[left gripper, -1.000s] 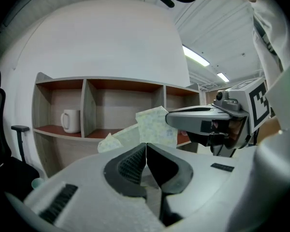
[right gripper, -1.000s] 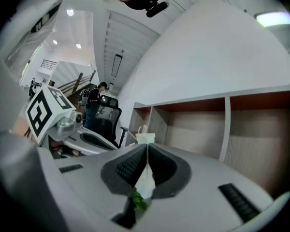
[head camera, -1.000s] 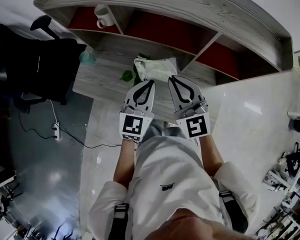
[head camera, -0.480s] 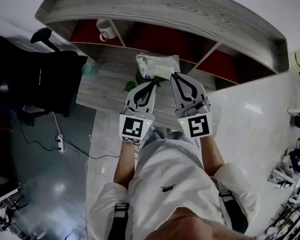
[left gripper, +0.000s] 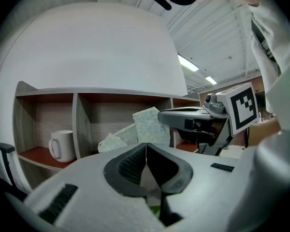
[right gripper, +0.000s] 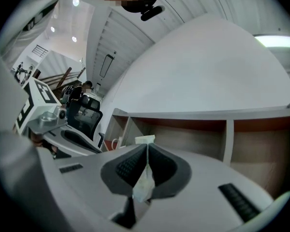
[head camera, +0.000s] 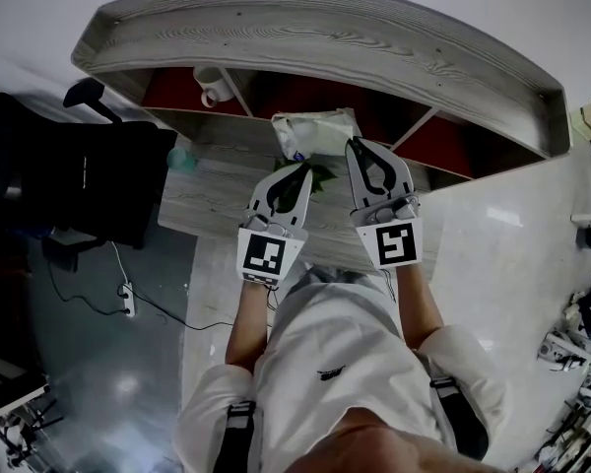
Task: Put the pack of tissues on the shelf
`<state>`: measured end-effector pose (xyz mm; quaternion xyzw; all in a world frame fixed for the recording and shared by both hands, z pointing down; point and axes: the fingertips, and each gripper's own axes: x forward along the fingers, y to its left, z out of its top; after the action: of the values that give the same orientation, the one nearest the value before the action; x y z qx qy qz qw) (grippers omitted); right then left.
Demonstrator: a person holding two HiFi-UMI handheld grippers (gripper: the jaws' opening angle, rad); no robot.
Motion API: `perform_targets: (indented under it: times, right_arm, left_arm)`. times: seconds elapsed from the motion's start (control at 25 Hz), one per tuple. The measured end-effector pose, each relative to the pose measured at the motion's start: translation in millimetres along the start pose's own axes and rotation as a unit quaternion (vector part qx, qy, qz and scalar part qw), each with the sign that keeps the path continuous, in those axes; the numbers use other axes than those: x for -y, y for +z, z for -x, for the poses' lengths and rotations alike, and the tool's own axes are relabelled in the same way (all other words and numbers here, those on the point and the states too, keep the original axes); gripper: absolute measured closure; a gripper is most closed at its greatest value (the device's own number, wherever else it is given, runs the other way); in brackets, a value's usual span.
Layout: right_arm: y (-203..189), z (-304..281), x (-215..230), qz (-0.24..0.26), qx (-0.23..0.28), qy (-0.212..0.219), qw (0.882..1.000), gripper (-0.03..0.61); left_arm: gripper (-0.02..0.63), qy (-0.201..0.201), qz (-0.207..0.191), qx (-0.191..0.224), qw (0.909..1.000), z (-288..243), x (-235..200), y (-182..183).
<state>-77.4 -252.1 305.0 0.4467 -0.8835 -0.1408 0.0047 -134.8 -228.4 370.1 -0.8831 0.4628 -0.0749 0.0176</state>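
**benchrat:** Quick rundown, left to right, anyone?

**gripfan:** Sure. Far left there's a black office chair [head camera: 79, 170] next to the grey wood desk [head camera: 217, 200], and a small teal thing [head camera: 182, 158] sits at the desk's left edge. Can't tell what it is. Above the desk is the shelf [head camera: 325, 37], with grey boards and red-floored compartments. A white mug [head camera: 213, 85] stands upright in the left compartment.

**benchrat:** And the grippers?

**gripfan:** The left gripper [head camera: 301, 168] has its jaws pressed together. In its own view there's a pale sliver pinched between them that looks like the wrapper's edge, and the tip sits right at the lower left corner of the pack of tissues [head camera: 315, 129].

**benchrat:** So where exactly is the pack?

**gripfan:** Up off the desk, right at the front of the middle compartment, with a green plant leaf [head camera: 322, 172] poking out just below it. From the left gripper view it's tilted and lined up with the divider between two compartments. Can't tell if it's touching the shelf board.

**benchrat:** Right side?

**gripfan:** The right gripper [head camera: 356, 146] is clamped on the pack's right edge. In its own view white wrapper is squeezed between the pads and sticks out above the tips. So both grippers are on the pack, side by side.
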Motion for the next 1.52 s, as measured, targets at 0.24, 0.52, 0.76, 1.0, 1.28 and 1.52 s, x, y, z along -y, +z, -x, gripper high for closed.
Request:
perform_targets:
  times: [0.24,0.52,0.76,1.0,1.28,1.52]
  right_arm:
    - [1.9,-15.7,15.3,-0.007,0.005,-0.025,1.000,0.543]
    - [-2.1,-24.0,33.8,-0.006,0.004,-0.054,0.999,0.543]
    - [-3.2,-26.4,48.6,-0.006,0.006,-0.078,0.997,0.543]
    - [-2.6,-30.8,59.6,-0.007,0.010,-0.096,0.995,0.543]
    - [-9.4,-36.5,62.6,-0.003,0.002,-0.101,0.995,0.543]
    - [-23.5,-36.9,54.8,-0.003,-0.017,-0.094,0.995,0.541]
  left_arm:
    - [0.584,-0.009,-0.005,0.005,0.9999,-13.0,-13.9,5.7]
    - [0.584,-0.023,-0.009,0.008,0.9997,-27.6,-20.7,8.8]
    - [0.584,-0.033,-0.013,0.009,0.9993,-38.5,-22.5,10.2]
    - [0.584,-0.041,-0.017,0.006,0.9990,-45.5,-21.9,9.0]
    - [0.584,-0.044,-0.008,-0.007,0.9990,-53.4,-22.5,-3.1]
    - [0.584,-0.042,0.001,-0.016,0.9990,-63.7,-24.3,-12.3]
